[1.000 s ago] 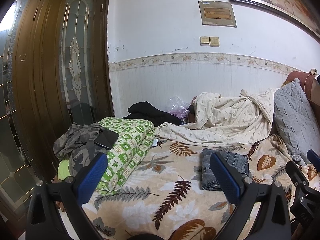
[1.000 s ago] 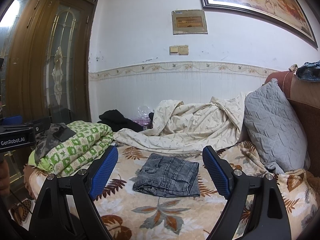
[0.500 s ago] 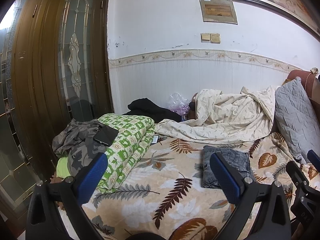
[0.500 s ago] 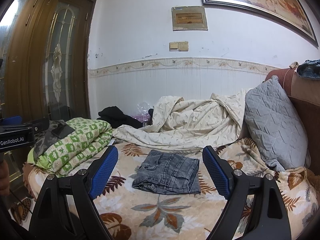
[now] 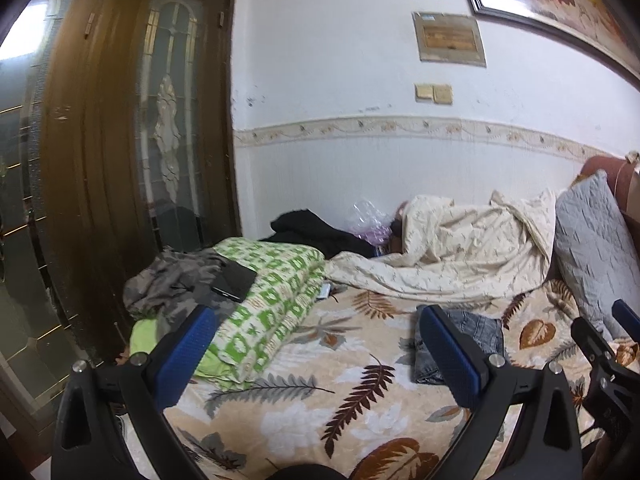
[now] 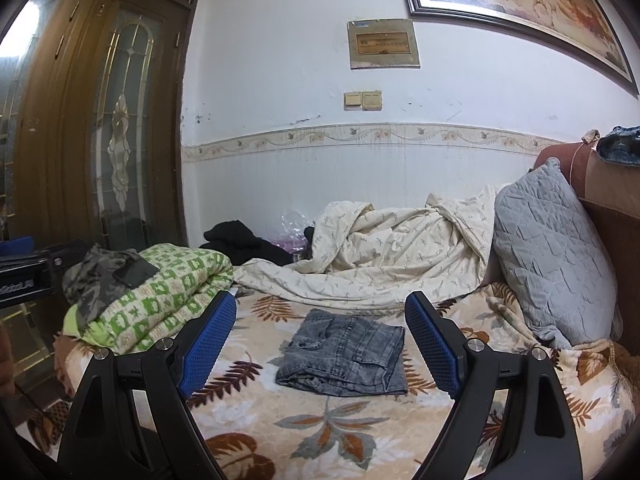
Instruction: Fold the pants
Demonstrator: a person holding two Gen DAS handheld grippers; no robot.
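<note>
A pair of grey denim pants [image 6: 344, 354] lies folded into a compact rectangle on the leaf-patterned blanket [image 6: 320, 424]. In the left wrist view the pants [image 5: 480, 332] sit partly behind my left gripper's right finger. My left gripper [image 5: 316, 352] is open and empty, held back from the bed. My right gripper [image 6: 318, 346] is open and empty, held above the bed's near side with the pants seen between its fingers. The right gripper's body shows at the right edge of the left wrist view [image 5: 600, 360].
A folded green-and-white quilt [image 6: 160, 300] with a camouflage garment [image 6: 96, 280] and a dark phone [image 6: 134, 272] lies at left. A rumpled cream duvet [image 6: 392, 256] and black clothes [image 6: 244, 244] lie at the back. A grey pillow [image 6: 552, 256] leans on the headboard at right. A wooden glass door [image 5: 120, 160] stands at left.
Both grippers have drawn back and tilted up a little, so the bed sits lower in both views. The pants lie still. Both grippers stay open.
</note>
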